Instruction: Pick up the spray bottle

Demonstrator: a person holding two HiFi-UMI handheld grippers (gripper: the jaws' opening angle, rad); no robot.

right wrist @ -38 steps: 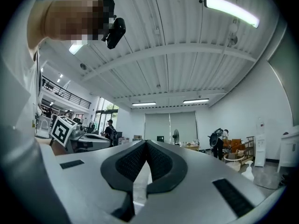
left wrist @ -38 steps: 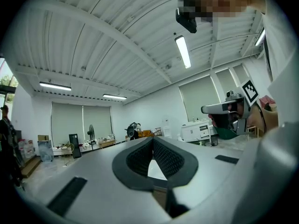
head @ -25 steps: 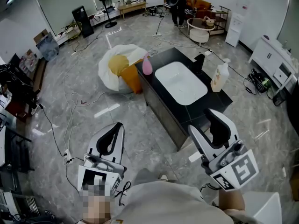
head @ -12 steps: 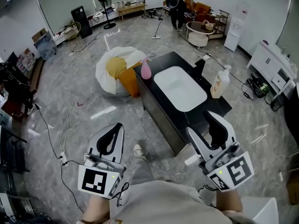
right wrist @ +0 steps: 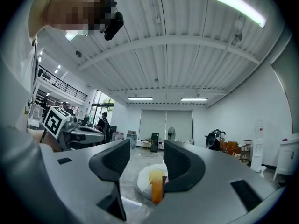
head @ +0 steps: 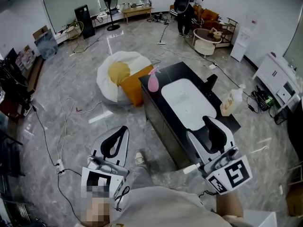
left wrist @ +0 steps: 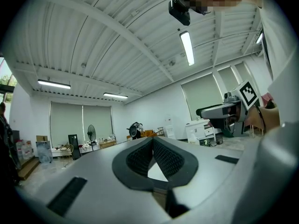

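The step in hand is the approach, since neither tool is yet close to anything on the worktop [head: 182, 71]. The spray bottle [head: 230, 103] is a pale bottle with an orange label and what looks like a trigger head. It stands upright at the right edge of the black worktop, right of centre in the head view, beside the white sink basin [head: 187, 103] and just below the dark faucet [head: 211, 82]. A pink bottle [head: 153, 82] stands at the worktop's upper-left corner. Its top is too small to read, so I take the pale one as the target.

The right tool [head: 199, 128] sits low and right of centre, over the near end of the worktop. Its jaws are set wide and empty, and only the distant beanbag [right wrist: 148, 177] shows through the gap. The left tool [head: 122, 129], at lower left over the floor, has its pad tips together with nothing between them.

The right tool is the nearer one and is already wide enough, so it suits the grasp.
- **Approach:** bring it in level from the near side, aiming at the bottle's body below the head.
- **Closing:** shut the jaws only once the body sits centred between the pads.
- **Risks:** the bottle stands at the very edge, so a glancing touch could knock it to the floor. The faucet also crowds the far side.
- **Grip and lift:** the plastic probably gives under pressure, so squeeze moderately and lift straight up.
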